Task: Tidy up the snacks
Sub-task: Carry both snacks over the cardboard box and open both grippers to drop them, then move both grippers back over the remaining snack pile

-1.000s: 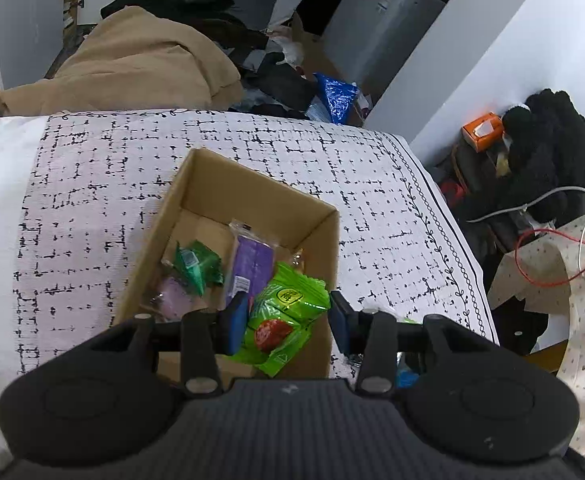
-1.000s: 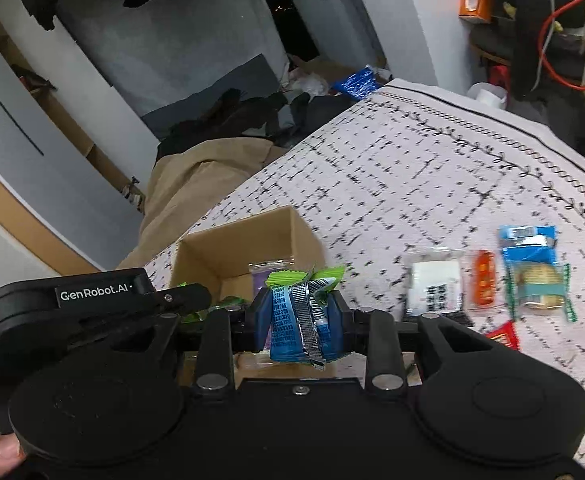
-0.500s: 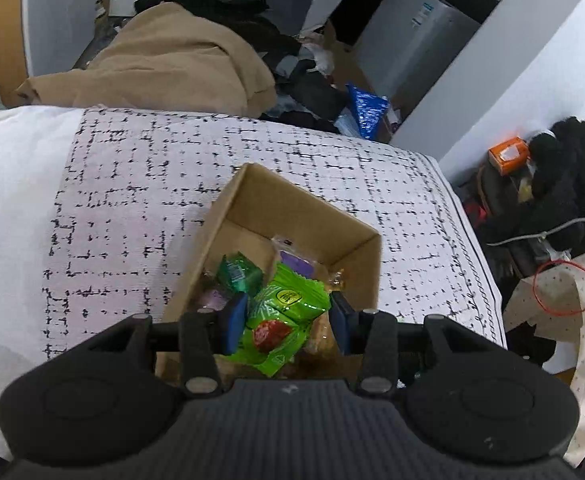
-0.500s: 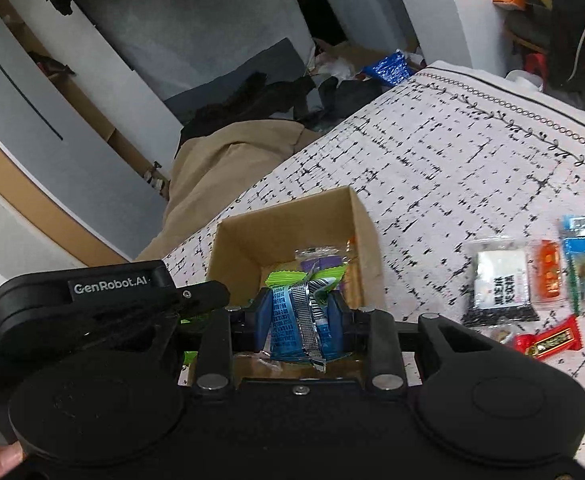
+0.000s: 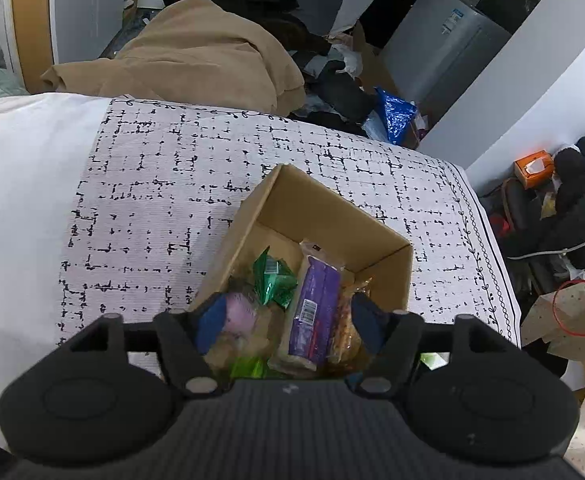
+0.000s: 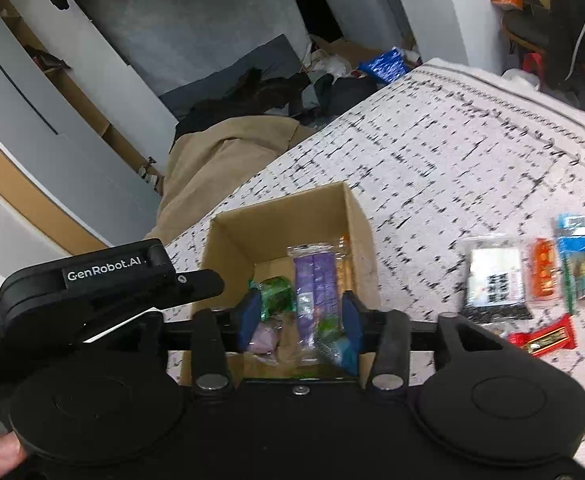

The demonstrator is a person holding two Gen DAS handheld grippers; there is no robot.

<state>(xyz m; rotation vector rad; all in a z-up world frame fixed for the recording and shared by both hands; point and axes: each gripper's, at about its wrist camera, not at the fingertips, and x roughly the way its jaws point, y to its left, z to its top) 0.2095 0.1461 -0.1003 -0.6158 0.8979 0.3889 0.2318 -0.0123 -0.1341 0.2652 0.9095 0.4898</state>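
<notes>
Both the left tool and right tool hover spread, empty, above the cardboard box of snacks.

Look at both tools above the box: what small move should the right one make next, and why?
Probably swing the right tool over to the red bar on the cloth. Both tools are open over the box, the left tool too, with packets lying inside, while several snacks remain outside.
</notes>
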